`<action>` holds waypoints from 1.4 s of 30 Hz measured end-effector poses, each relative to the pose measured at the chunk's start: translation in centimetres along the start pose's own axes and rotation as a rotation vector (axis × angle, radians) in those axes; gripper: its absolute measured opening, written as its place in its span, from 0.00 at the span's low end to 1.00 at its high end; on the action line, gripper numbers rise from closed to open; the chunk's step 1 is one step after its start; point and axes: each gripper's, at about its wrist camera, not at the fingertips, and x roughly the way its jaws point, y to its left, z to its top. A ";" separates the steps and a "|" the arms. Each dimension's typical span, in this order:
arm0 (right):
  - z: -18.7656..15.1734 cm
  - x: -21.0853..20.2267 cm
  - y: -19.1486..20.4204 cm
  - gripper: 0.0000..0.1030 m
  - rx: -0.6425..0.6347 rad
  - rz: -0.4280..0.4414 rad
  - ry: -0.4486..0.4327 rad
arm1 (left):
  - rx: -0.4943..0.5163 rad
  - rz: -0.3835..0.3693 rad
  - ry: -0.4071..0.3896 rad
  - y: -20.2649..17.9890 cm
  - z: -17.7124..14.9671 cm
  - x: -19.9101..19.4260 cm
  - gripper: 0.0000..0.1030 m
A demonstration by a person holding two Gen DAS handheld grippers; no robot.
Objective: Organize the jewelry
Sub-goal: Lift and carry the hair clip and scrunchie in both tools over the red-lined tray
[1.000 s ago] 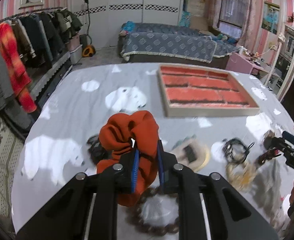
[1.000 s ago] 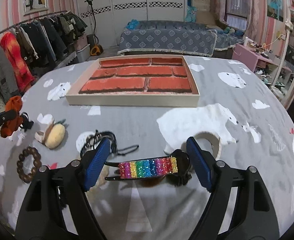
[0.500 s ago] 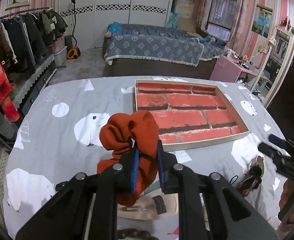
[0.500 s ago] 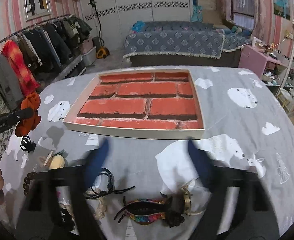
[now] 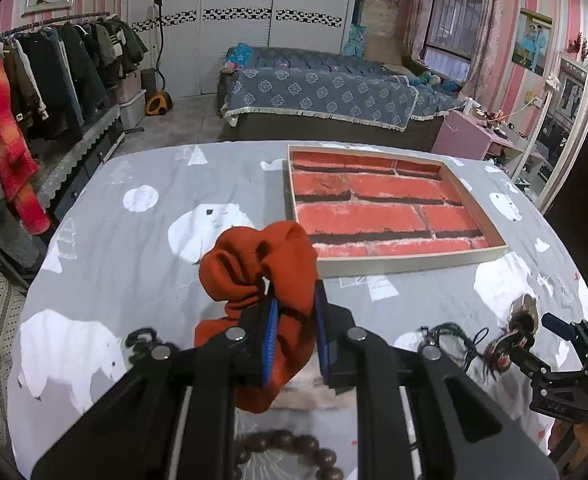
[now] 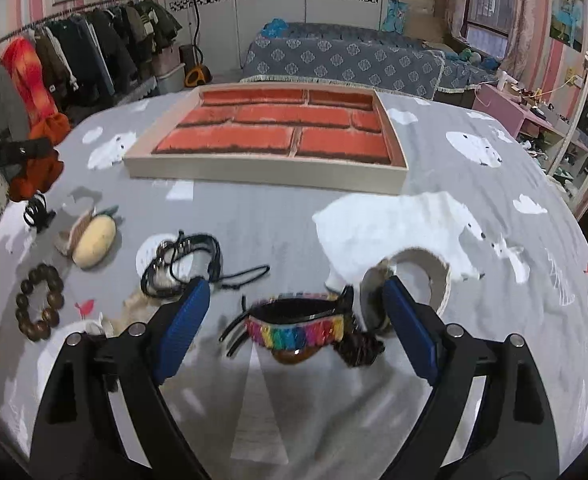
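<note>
- Left wrist view: the left tongs (image 5: 295,312) are pinching an orange fabric scrunchie (image 5: 262,264), its folds bulging out above and below the blue pads.
- The scrunchie hangs above the surface (image 5: 134,248), a grey cloth printed with white polar bears.
- Under the left tongs lie a brown wooden bead bracelet (image 5: 290,452) and a black claw clip (image 5: 142,340) to the left.
- Beyond the scrunchie sits a shallow wooden tray (image 5: 397,266) lined with a red brick pattern, with nothing in it.
- Right wrist view: the right tongs (image 6: 294,320) are spread wide, pressing on nothing, and their jaws are opening.
- Between the pads, on the cloth, lies a rainbow rhinestone hair clip (image 6: 294,330), blurred, touching neither pad.
- Just beside the right pad is a pale ring-shaped bangle (image 6: 433,276); a dark small piece lies by the clip, too blurred to name.
- Left of the left pad lie tangled black cord bracelets (image 6: 186,264), then a cream plush hair clip (image 6: 94,240).
- The tray stands well beyond, near the far edge.
</note>
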 end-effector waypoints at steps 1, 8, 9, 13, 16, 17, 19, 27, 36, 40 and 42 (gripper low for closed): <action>-0.2 0.0 0.1 0.88 -0.004 -0.004 -0.001 | 0.001 0.002 0.001 0.1 -0.3 -0.1 0.17; -1.3 0.7 1.0 0.92 -0.034 -0.053 0.019 | -0.024 0.015 0.015 1.3 -2.7 -1.1 0.17; -1.4 0.9 1.0 0.92 -0.038 -0.061 0.024 | -0.028 0.015 0.017 1.3 -3.0 -1.2 0.17; -1.7 2.0 1.2 0.92 -0.054 -0.092 0.052 | -0.041 0.020 0.026 1.8 -3.9 -1.2 0.17; -2.0 2.9 1.3 0.87 -0.061 -0.105 0.074 | -0.052 0.019 0.031 2.1 -4.4 -1.1 0.17; -2.0 3.2 1.3 0.83 -0.063 -0.112 0.080 | -0.055 0.019 0.032 2.2 -4.6 -1.1 0.17; -2.0 3.7 1.2 0.77 -0.062 -0.108 0.092 | -0.058 0.023 0.037 2.4 -4.7 -0.8 0.17; -1.4 2.6 0.6 0.77 -0.039 -0.092 0.071 | -0.052 0.022 0.038 2.4 -4.6 -0.6 0.17; 1.5 1.1 -0.8 0.76 0.005 -0.038 0.003 | -0.027 0.012 0.042 1.3 -2.2 0.4 0.17; 4.3 1.3 -1.5 0.76 0.018 -0.016 -0.031 | -0.020 -0.007 0.044 0.7 0.0 1.4 0.17; 6.5 1.7 -2.0 0.76 0.027 -0.004 -0.054 | -0.011 -0.012 0.048 0.2 1.6 2.4 0.17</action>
